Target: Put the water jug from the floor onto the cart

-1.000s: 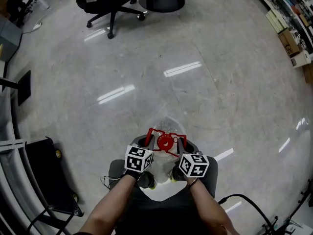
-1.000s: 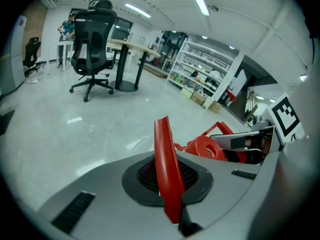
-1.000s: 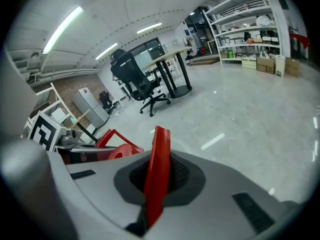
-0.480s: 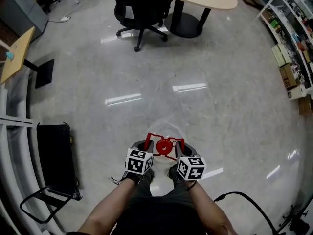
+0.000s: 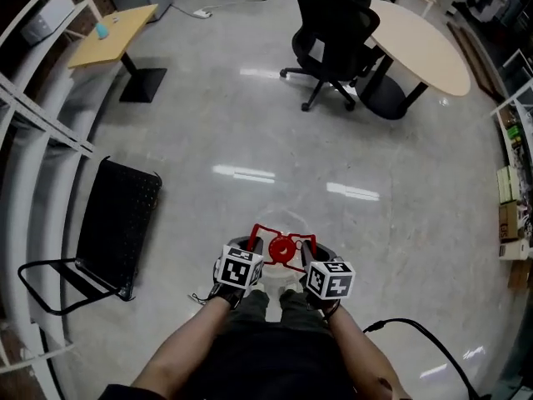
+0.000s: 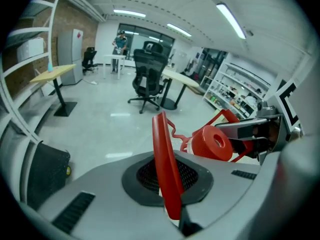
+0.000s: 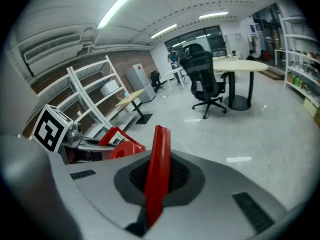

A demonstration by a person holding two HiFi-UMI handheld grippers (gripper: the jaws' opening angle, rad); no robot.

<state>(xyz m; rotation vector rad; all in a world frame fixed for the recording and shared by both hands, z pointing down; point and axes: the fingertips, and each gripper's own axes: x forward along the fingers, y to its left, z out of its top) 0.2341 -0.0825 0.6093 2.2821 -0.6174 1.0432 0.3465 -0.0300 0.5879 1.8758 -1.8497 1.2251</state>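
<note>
Head view: the water jug (image 5: 277,273) hangs by its red handle (image 5: 268,226) to the right of the black cart (image 5: 117,223), well apart from it. The left gripper (image 5: 251,246) and right gripper (image 5: 309,248) each pinch that handle tight, either side of the red cap (image 5: 281,247). A black office chair (image 5: 335,36) stands beyond the cart.

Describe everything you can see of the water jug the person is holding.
The water jug is a clear plastic bottle with a red cap and a thin red plastic carrying handle arching over its top. It hangs upright in front of the person's legs, apparently off the floor. The left claw and right claw are each shut on one side of that handle. Its lower body is hidden.
</note>
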